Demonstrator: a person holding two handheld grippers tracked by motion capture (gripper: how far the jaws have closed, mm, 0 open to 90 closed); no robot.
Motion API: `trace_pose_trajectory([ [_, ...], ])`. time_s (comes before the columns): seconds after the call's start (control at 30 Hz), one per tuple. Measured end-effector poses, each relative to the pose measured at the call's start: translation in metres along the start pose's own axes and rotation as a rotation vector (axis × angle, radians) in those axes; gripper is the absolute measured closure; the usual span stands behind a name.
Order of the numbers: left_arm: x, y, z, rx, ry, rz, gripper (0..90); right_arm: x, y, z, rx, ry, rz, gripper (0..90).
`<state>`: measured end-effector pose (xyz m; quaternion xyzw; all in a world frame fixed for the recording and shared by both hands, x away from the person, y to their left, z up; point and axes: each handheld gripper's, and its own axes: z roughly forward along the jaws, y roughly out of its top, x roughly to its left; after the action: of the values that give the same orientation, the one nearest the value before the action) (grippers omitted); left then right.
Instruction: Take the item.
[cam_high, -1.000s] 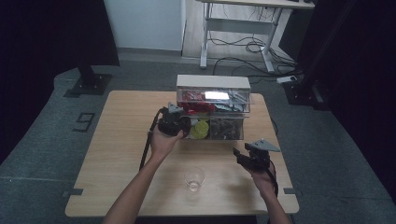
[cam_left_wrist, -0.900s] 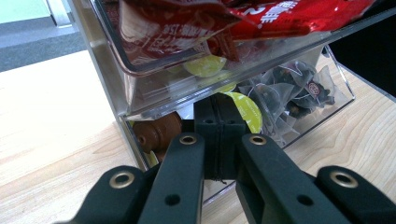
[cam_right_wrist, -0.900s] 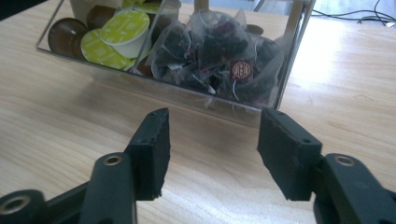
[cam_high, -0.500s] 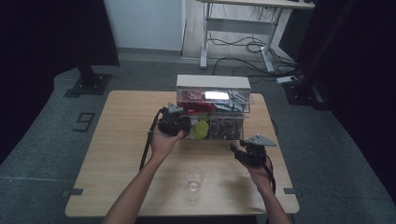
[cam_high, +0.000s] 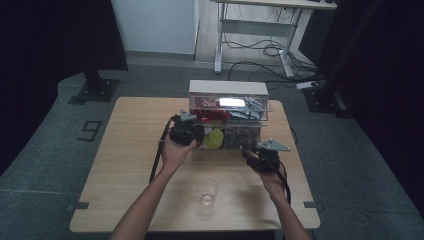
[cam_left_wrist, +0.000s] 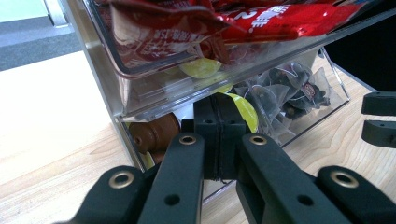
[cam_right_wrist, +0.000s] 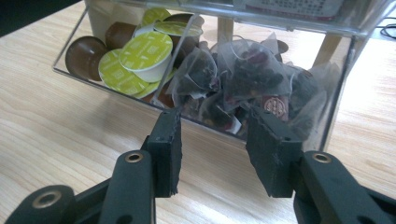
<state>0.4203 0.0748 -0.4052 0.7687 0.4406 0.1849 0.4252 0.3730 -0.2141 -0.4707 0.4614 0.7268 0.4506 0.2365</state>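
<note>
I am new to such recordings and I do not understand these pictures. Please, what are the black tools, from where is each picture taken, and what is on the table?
A person holds a hand-held claw in each hand; there is no robot. One camera looks down from above; one rides on each claw. On the wooden table stand a clear organizer and an empty glass cup. Its upper level holds red packets, its lower drawer coffee capsules and tea bags. The left claw is shut, at the drawer. The right claw is open, holding nothing.

A light wooden table carries a clear drawer organizer and a glass cup
</note>
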Motion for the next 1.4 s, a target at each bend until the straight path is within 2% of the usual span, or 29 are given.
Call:
trace_pose_trajectory([
  [0.8, -0.002, 0.002, 0.000, 0.001, -0.005, 0.008, 89.5, 0.006, 0.016, 0.021, -0.005, -0.001, -0.002, 57.1],
  [1.1, -0.001, 0.001, -0.001, 0.001, -0.006, 0.002, 89.5, 0.007, 0.017, 0.028, -0.007, 0.014, 0.005, 57.7],
  [1.4, -0.001, 0.001, 0.000, -0.002, -0.019, -0.005, 89.3, 0.009, 0.021, 0.035, -0.004, 0.010, 0.006, 57.5],
])
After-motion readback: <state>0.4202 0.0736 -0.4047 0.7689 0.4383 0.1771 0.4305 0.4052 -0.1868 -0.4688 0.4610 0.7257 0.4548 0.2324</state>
